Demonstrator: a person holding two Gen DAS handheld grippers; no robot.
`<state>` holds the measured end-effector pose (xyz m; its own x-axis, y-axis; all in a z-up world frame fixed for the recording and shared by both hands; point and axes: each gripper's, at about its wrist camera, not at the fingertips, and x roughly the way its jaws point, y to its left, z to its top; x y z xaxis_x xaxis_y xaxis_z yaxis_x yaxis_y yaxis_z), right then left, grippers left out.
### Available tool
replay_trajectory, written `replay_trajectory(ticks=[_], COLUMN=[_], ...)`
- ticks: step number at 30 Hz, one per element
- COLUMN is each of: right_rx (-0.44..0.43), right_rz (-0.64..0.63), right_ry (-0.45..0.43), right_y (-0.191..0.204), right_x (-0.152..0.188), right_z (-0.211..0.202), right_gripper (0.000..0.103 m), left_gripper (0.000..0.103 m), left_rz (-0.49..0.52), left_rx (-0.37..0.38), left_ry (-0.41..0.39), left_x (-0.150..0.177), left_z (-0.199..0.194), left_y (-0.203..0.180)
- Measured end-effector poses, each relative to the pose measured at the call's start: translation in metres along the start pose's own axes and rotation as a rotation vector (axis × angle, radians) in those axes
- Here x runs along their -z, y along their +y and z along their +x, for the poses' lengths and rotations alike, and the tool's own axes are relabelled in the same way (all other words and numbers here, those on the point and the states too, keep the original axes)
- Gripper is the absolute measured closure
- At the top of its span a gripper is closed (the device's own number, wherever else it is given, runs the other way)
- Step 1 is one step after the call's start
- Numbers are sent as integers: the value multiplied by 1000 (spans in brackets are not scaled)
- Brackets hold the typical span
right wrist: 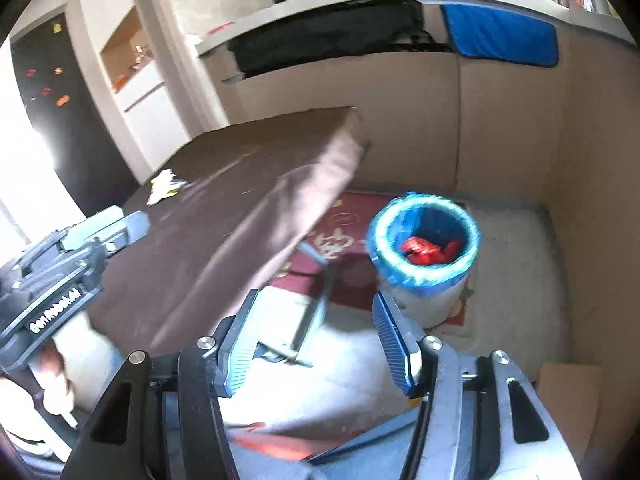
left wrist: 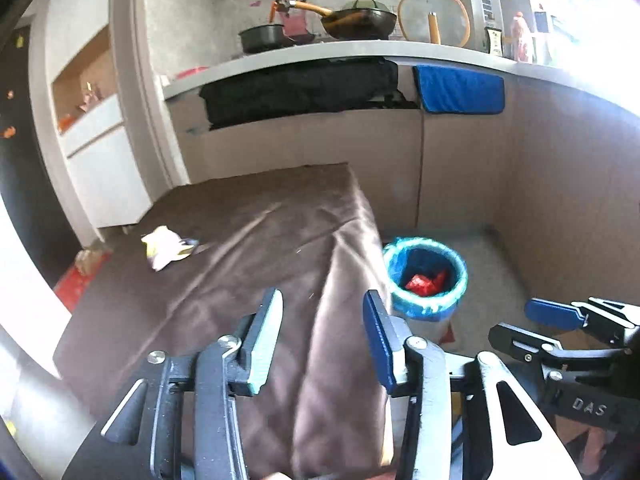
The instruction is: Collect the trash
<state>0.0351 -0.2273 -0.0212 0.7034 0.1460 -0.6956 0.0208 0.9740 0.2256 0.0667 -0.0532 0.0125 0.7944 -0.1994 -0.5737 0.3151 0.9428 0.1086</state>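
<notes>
A crumpled yellow-white wrapper lies on the far left of the brown-clothed table. On the floor to the table's right stands a white bin with a blue liner; red trash lies inside it. My left gripper hangs open over the table's near right edge, with nothing between its fingers. My right gripper is open and empty too, above the floor just in front of the bin. Its blue finger also shows at the right of the left wrist view.
Cardboard walls enclose the floor behind and to the right of the bin. A white counter with pans runs above, with a black bag and a blue pad below it. The bin stands on a red mat. A metal table leg is in front of me.
</notes>
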Motion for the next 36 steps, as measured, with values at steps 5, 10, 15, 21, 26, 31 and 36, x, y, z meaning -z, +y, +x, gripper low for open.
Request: replay_trajectory(ticks=[5, 10, 15, 21, 26, 31, 36], right_rx=[5, 29, 50, 78, 83, 91, 77], right_rz=[-61, -78, -95, -113, -122, -127, -138], right_ry=[-32, -74, -99, -117, -114, -138, -123], right_y=[39, 53, 61, 71, 73, 76, 78], right_x=[28, 43, 51, 57, 62, 64, 63], right_z=[-29, -51, -63, -71, -74, -79, -75], right_gripper=[48, 43, 43, 43, 43, 43, 43], left_gripper=[56, 56, 56, 56, 56, 56, 56], left_rz=[-6, -39, -48, -70, -62, -60, -90], left_rx=[-59, -58, -66, -105, -96, -102, -131], left_ry=[80, 95, 73, 42, 47, 55, 65], left_x=[27, 45, 55, 57, 58, 58, 60], left_z=[-20, -34, -49, -63, -66, -67, -66], left_y=[15, 27, 26, 27, 22, 19, 23])
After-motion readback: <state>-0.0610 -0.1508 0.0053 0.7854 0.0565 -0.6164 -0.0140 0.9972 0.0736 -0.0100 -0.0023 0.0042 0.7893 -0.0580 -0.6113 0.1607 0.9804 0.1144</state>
